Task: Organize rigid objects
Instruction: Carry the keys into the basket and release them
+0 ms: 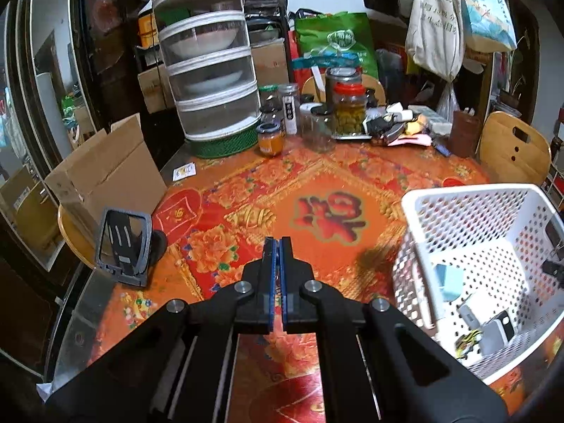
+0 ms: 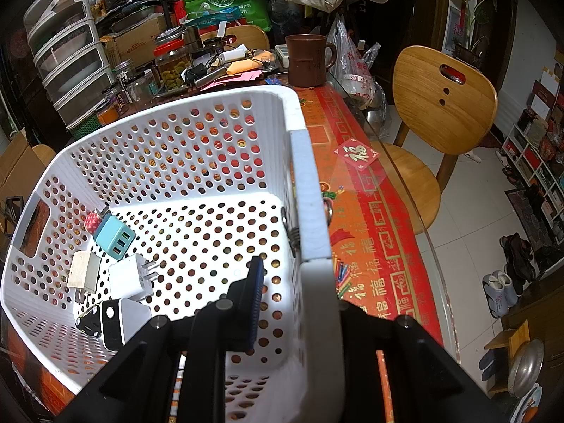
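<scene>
A white perforated basket [image 1: 472,197] [image 2: 176,120] stands on the red patterned tablecloth [image 1: 317,176]. Inside it lie several chargers: a light blue USB block [image 2: 114,236], a white plug [image 2: 130,278], a beige adapter [image 2: 83,269] and a black-and-white charger [image 2: 120,320]. My right gripper [image 2: 299,278] is shut on the basket's right wall, with one finger [image 2: 255,282] inside and the other hidden behind the wall. My left gripper [image 1: 279,243] hovers above the cloth left of the basket, shut with nothing between its pads. A grey phone stand [image 1: 123,246] sits near the table's left edge.
Jars [image 1: 347,109], a stacked clear food cover [image 1: 208,70] and clutter fill the table's far side. A brown mug [image 2: 308,60] stands beyond the basket. A cardboard box [image 1: 105,172] rests on a stool at the left. A wooden chair [image 2: 444,95] stands by the table's glass edge [image 2: 416,190].
</scene>
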`<state>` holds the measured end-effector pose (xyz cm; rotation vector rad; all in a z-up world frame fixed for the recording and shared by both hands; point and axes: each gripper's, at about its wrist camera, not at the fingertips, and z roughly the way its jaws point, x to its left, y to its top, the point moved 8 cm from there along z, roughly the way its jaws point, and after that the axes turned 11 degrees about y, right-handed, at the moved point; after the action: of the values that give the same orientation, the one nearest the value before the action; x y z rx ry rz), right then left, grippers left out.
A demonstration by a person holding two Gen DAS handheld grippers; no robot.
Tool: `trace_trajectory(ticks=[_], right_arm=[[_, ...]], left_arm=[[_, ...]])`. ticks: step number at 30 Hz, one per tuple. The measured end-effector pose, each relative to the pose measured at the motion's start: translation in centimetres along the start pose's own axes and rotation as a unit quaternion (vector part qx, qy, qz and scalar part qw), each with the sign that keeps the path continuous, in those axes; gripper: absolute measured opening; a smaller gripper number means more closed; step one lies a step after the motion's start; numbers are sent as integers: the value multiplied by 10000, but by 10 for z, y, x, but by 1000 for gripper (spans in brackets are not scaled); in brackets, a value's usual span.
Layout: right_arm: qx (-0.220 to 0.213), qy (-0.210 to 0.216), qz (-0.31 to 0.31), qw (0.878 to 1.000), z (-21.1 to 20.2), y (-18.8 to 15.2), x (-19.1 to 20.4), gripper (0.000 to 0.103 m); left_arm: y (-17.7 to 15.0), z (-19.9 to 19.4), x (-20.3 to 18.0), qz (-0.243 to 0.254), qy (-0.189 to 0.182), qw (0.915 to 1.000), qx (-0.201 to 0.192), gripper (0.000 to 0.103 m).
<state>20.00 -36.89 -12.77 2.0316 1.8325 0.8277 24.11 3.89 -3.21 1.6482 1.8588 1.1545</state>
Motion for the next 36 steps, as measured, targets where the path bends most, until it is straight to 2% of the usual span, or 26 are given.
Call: trace_trajectory(ticks=[17,25,29,36], right_arm=[[3,-4,-5,10000,0,0,1,20],[6,-5,-10,10000,0,0,1,20],[2,-4,-6,10000,0,0,1,20],[1,-5,-6,10000,0,1,1,20]], left_arm=[[44,-72,-61,219,-347,9981,-459,2],[48,-88,-113,539,-571,9955,-521,2],[43,-92,-144,730,-720,9936,-482,2],[10,-79,-197,1200,-827,9890,-240,2]])
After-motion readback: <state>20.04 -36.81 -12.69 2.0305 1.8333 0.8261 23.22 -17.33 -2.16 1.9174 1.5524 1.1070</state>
